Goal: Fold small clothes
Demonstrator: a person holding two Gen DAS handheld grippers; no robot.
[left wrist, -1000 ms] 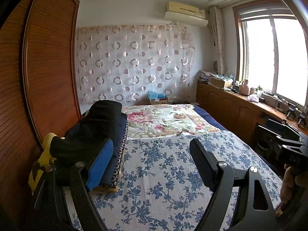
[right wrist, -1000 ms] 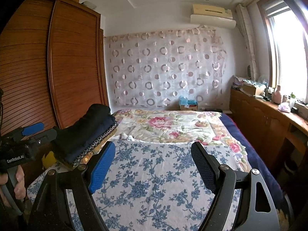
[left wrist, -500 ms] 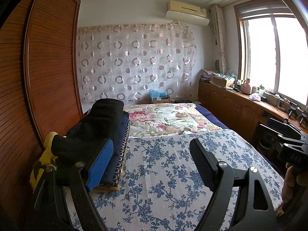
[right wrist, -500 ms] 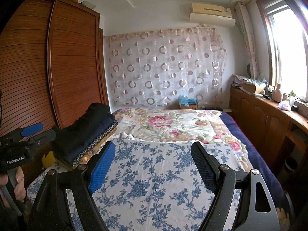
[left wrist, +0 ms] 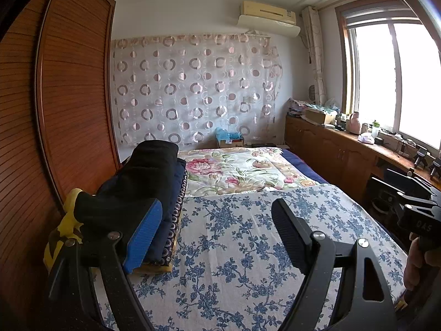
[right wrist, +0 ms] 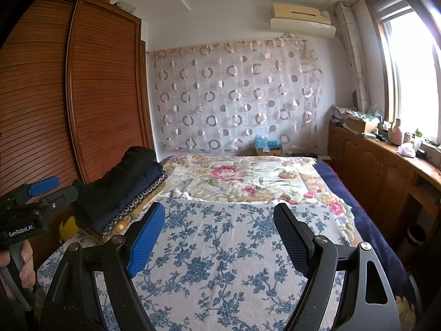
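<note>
Almost nothing differs from a second ago: both views frame the same bedroom from nearly the same spot, with only a slight shift in the left wrist view, where the air conditioner (left wrist: 268,18) and the curtain sit a little lower than before. The left gripper (left wrist: 215,229) hovers over the bed (left wrist: 248,248) with its jaws released and spread wide, nothing between them but the blue-flowered sheet, exactly as in the earlier frames. The right gripper (right wrist: 219,233) is likewise spread wide and grasps nothing, above the same sheet. The stack of folded clothes (left wrist: 148,193) has not moved: it lies at the left edge of the bed, beside the wooden wardrobe (left wrist: 69,110), black garment on top, dark blue ones beneath, a patterned one with ring motifs at the bottom; in the left wrist view the blue pad of the left finger overlaps it, though whether they touch I cannot tell. A yellow item (left wrist: 66,226) peeks out at the stack's left. Farther back lies the rose-patterned quilt (left wrist: 242,171), unchanged. At the right, the wooden surface under the window (left wrist: 358,143) carries the same clutter.
</note>
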